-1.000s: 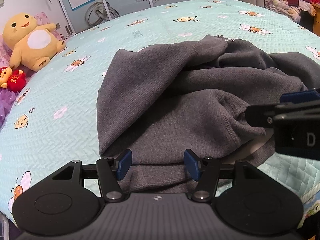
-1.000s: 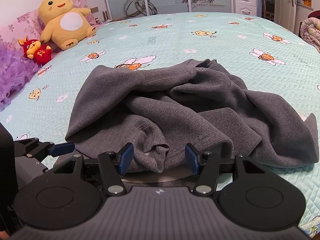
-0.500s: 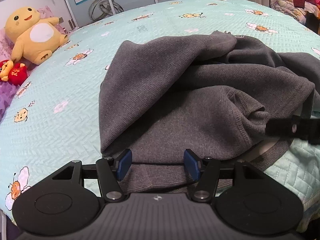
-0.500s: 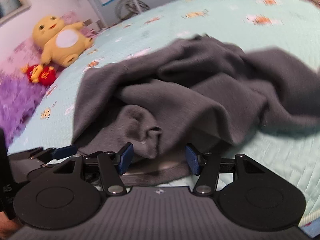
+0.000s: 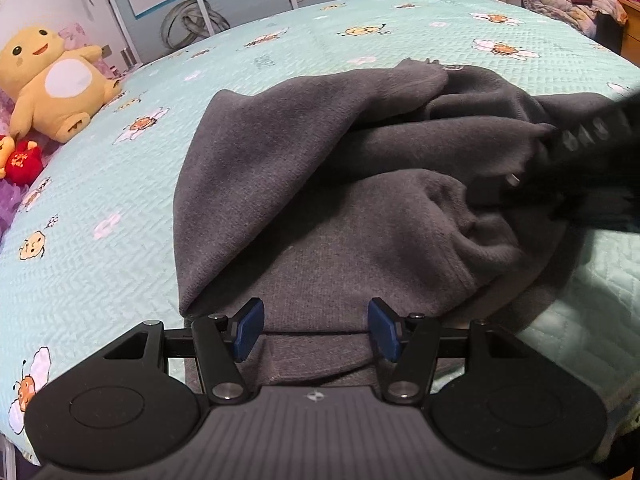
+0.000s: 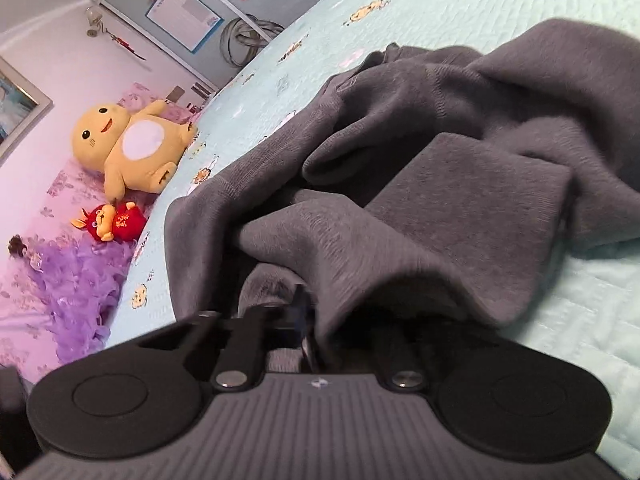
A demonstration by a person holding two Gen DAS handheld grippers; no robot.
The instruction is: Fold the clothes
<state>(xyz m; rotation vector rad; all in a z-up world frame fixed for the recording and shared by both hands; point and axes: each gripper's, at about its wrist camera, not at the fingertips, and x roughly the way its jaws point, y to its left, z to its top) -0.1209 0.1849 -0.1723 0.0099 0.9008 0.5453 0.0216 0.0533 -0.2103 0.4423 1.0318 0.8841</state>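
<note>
1. Grey sweater [image 5: 312, 208] lies rumpled on a mint bee-print bedspread [image 5: 100, 248], a yellow plush toy [image 5: 52, 84] and small red doll [image 5: 22, 160] well apart at the bed's far left.
2. Its bulk runs away from the cameras (long axis hard to tell).
3. Left gripper [image 5: 316, 330] hangs wide open over the near hem.
4. Right gripper [image 6: 308, 332] is clamped on a raised fold, which hides its blue pads.

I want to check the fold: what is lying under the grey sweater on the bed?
Under the grey sweater only the mint quilted bedspread shows, around its edges. Whatever lies beneath its bunched middle is covered. The right gripper is half buried in fabric.
</note>
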